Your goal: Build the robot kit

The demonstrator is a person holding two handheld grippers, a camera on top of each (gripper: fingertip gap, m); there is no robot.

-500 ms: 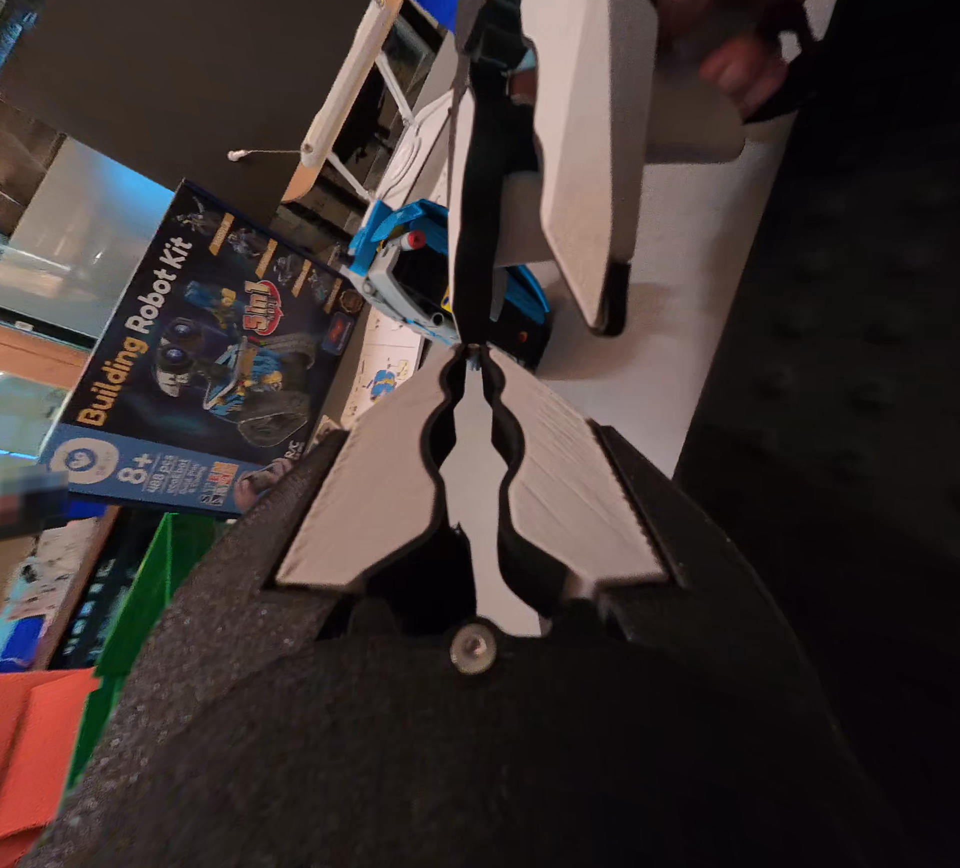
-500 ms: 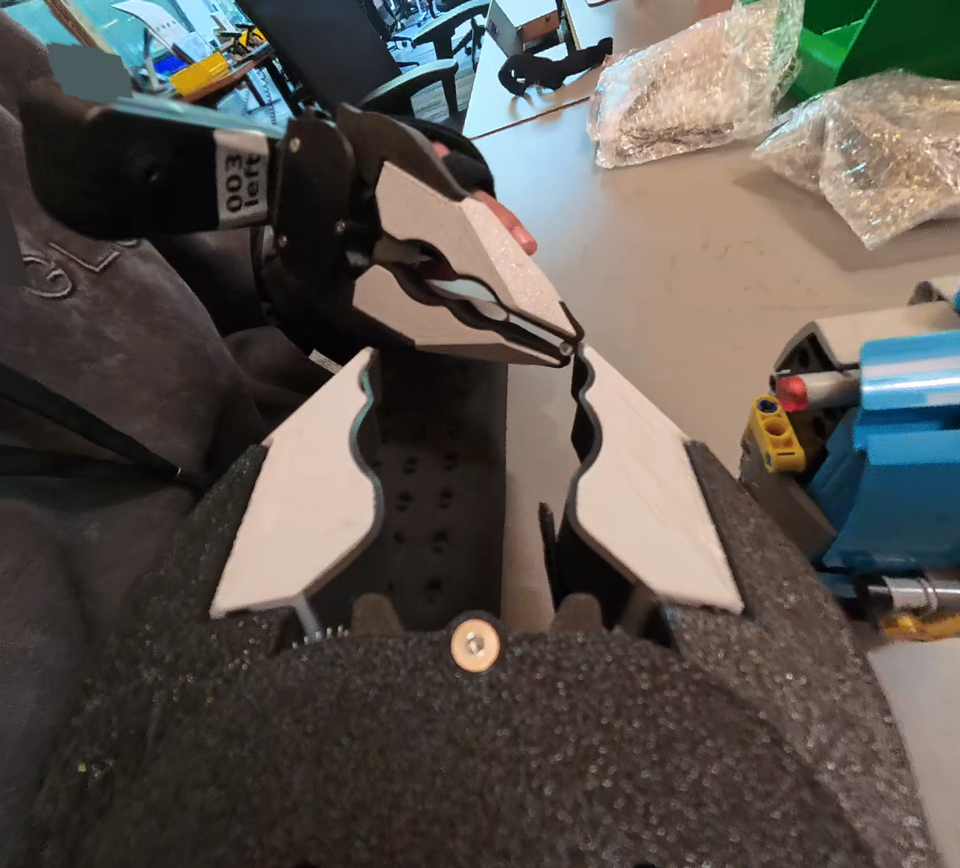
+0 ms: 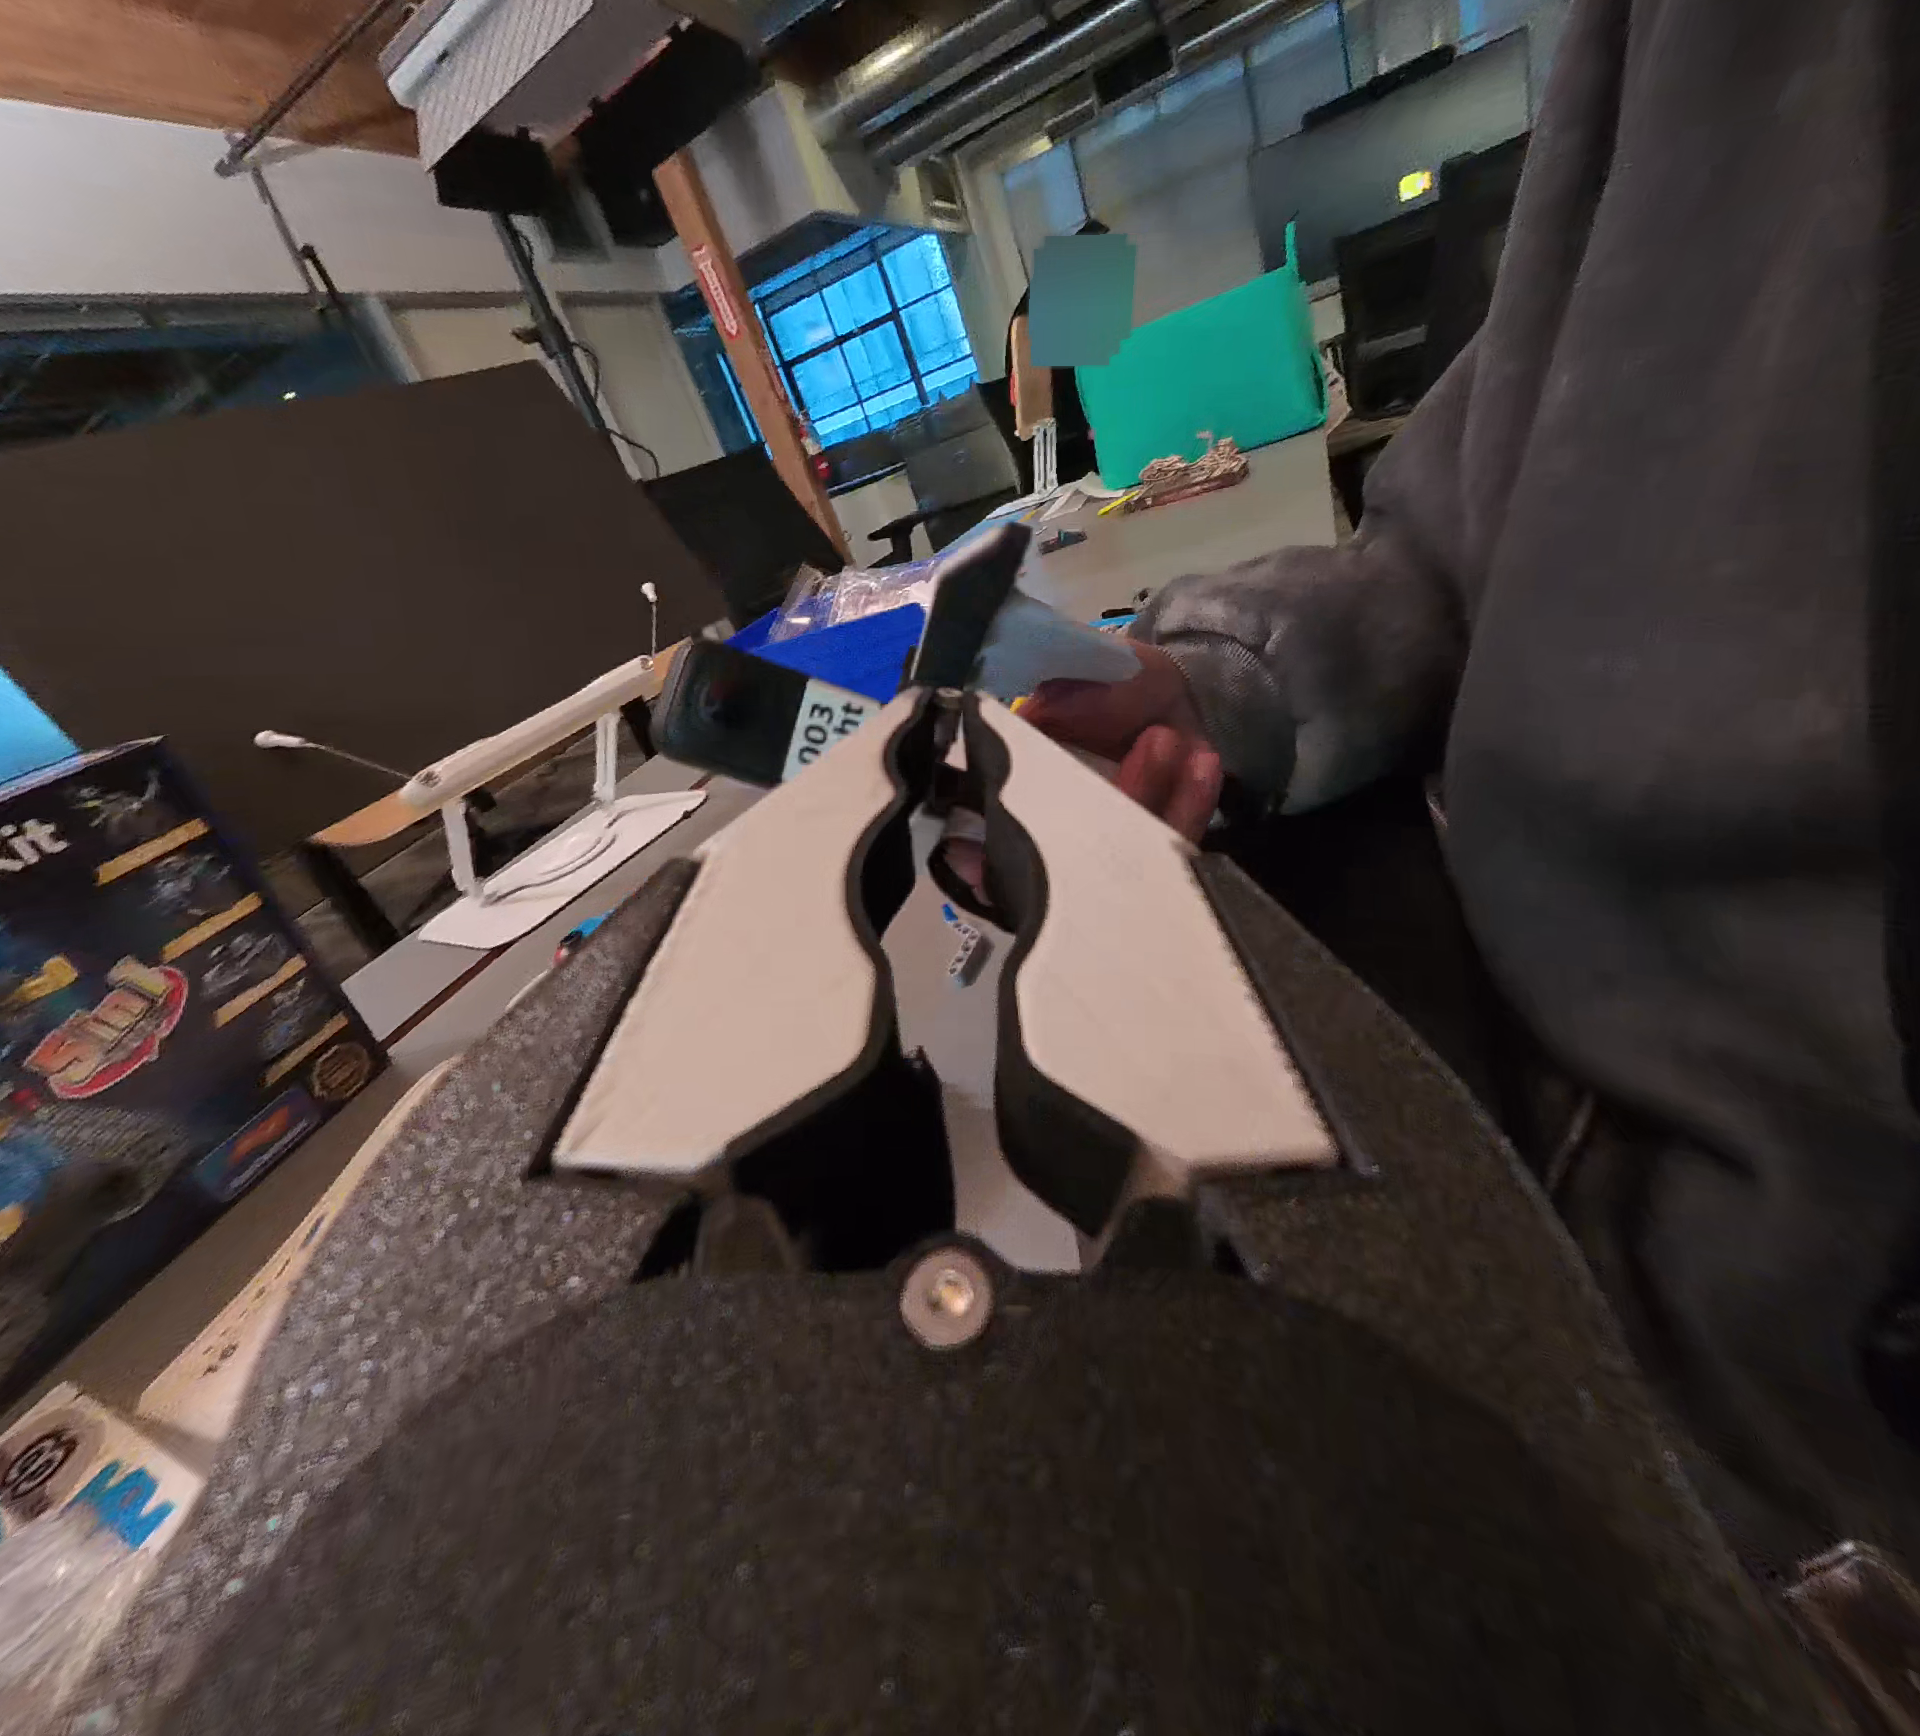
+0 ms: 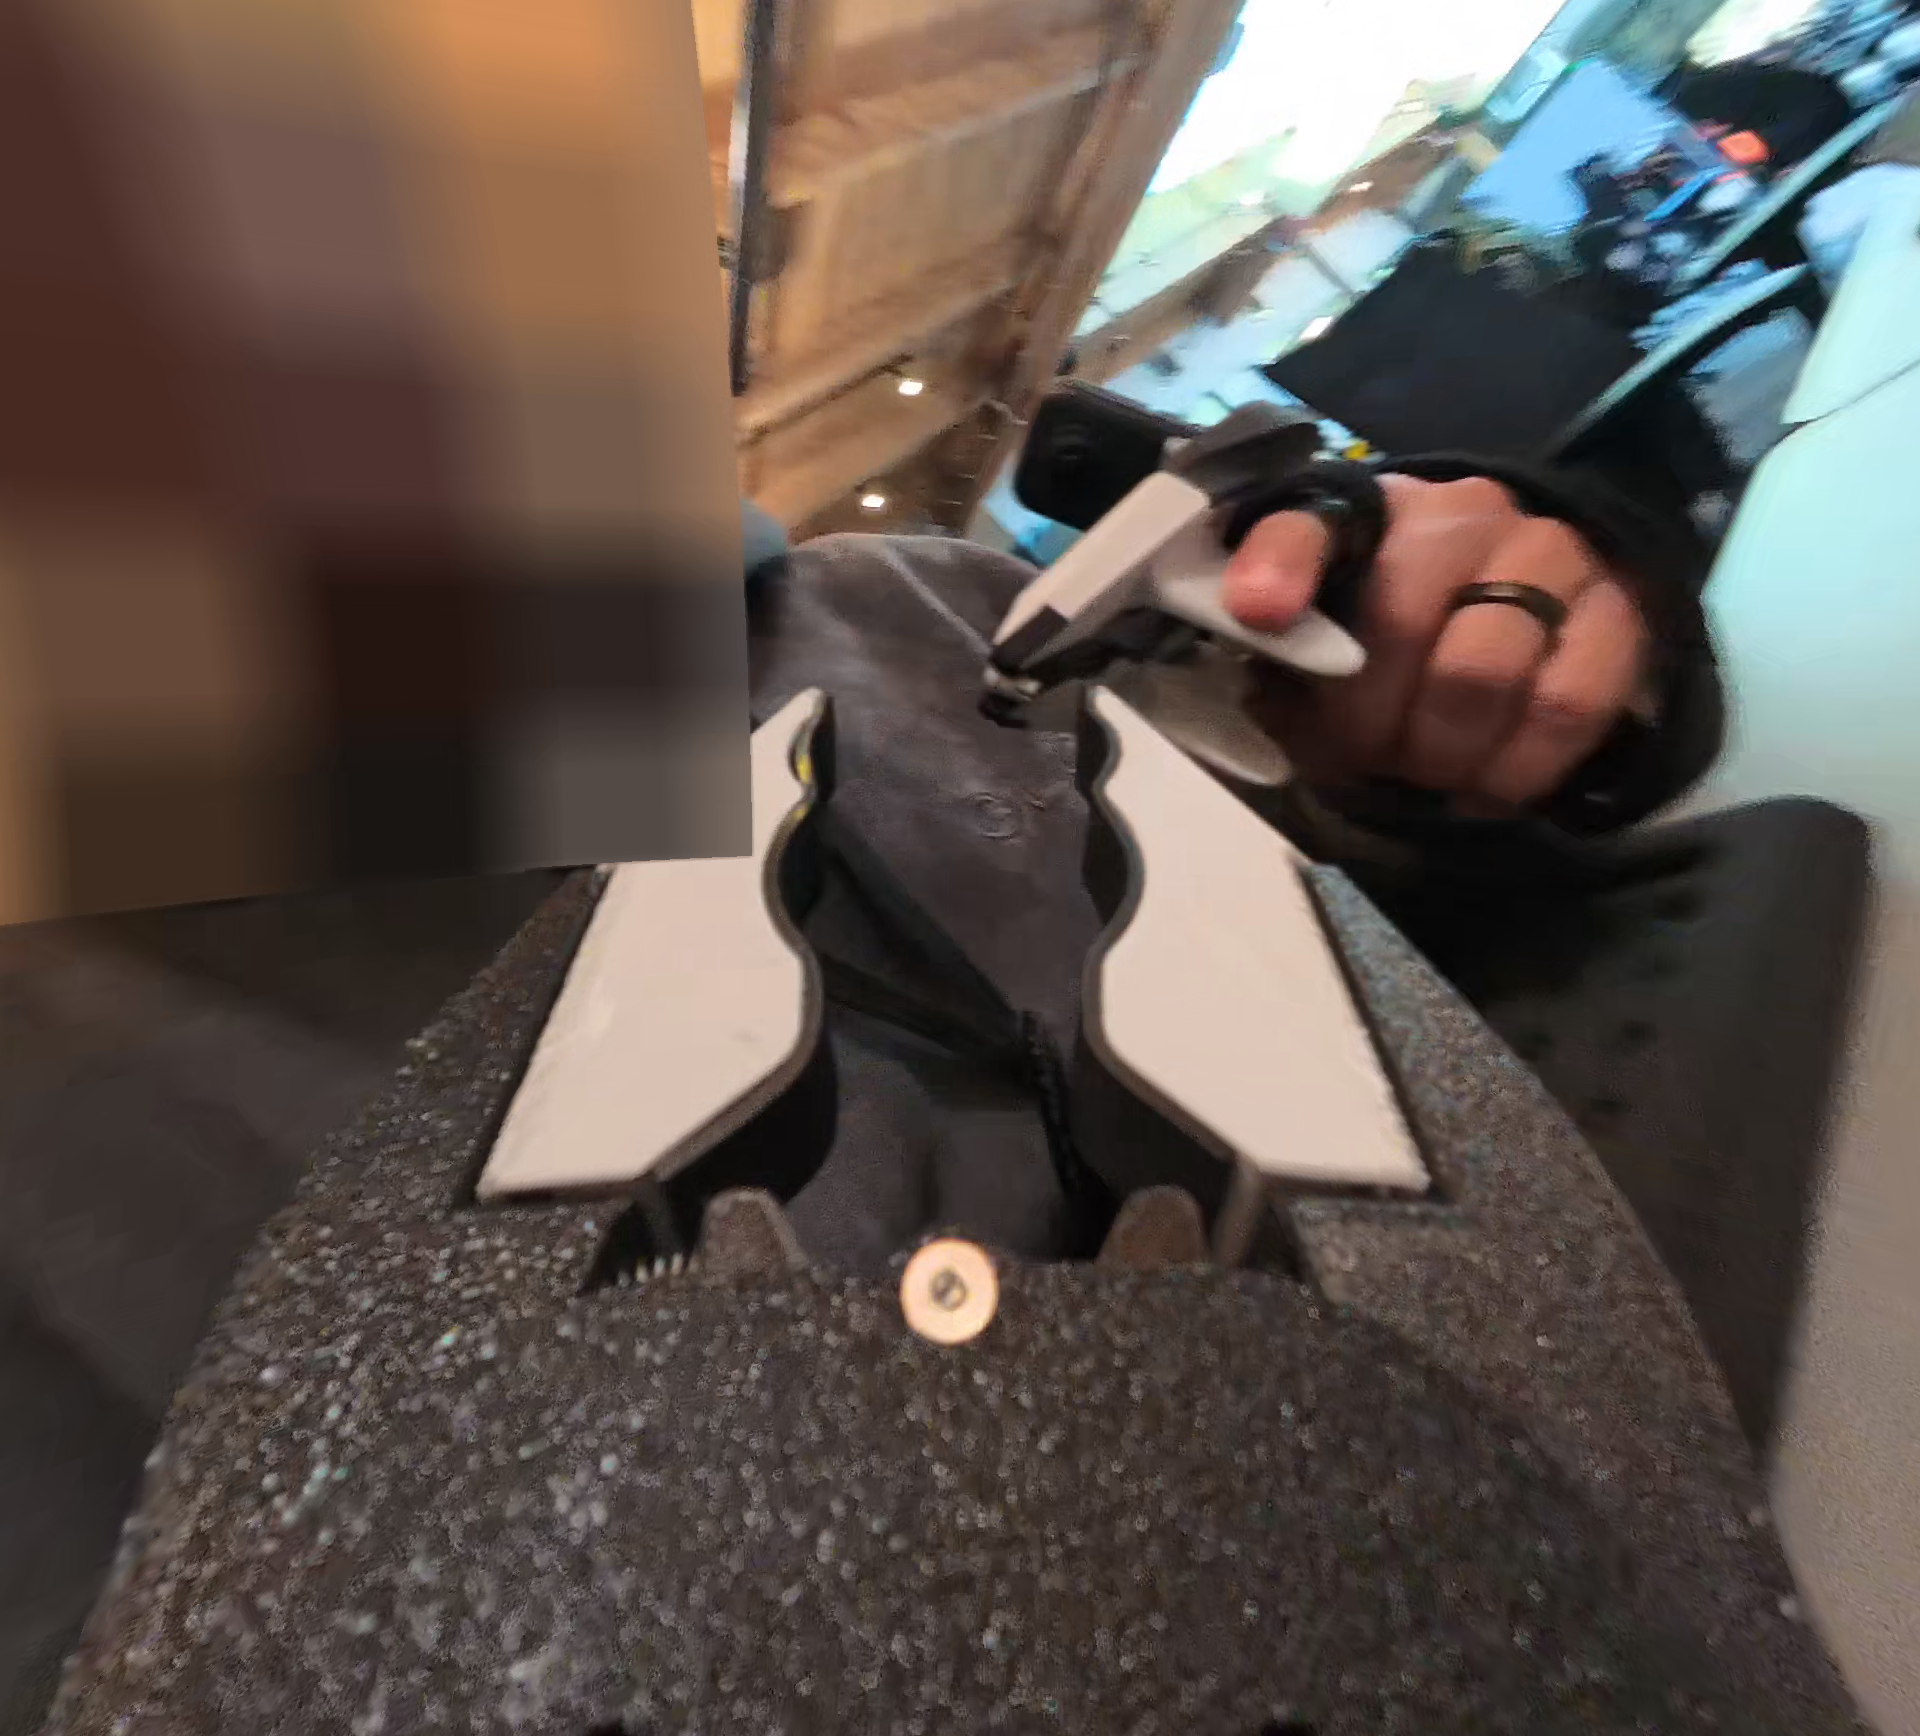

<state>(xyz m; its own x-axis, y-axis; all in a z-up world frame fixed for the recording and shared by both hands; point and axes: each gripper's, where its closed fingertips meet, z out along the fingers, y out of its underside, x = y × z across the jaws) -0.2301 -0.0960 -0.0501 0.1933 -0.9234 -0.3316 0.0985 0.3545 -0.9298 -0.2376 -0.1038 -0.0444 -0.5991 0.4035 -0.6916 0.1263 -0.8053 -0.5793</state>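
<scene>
My left gripper (image 3: 945,712) is raised off the table, its white fingers (image 3: 769,959) shut at the tips on a small dark pin (image 3: 948,701). In the right wrist view the same gripper (image 4: 1006,676) shows held by a hand (image 4: 1475,647), with the small pin (image 4: 1003,687) pinched at its tip. My right gripper (image 4: 956,715) is open and empty, and it points at the person's dark sweatshirt (image 4: 935,813). The left gripper's tip hangs just beyond the gap between the right fingers. In the left wrist view the right gripper (image 3: 966,606) sits close behind my left fingertips, held by a hand (image 3: 1132,741).
A grey table (image 3: 436,980) carries a dark toy kit box (image 3: 156,990), a white stand (image 3: 540,813) and a small grey beam (image 3: 966,954). A dark partition (image 3: 312,543) stands behind. The person's sweatshirt (image 3: 1662,647) fills the right. A green board (image 3: 1195,377) stands far back.
Both grippers have swung up and away from the table toward the person's body. The left stays shut, the right stays open. The blue toy model has left both views.
</scene>
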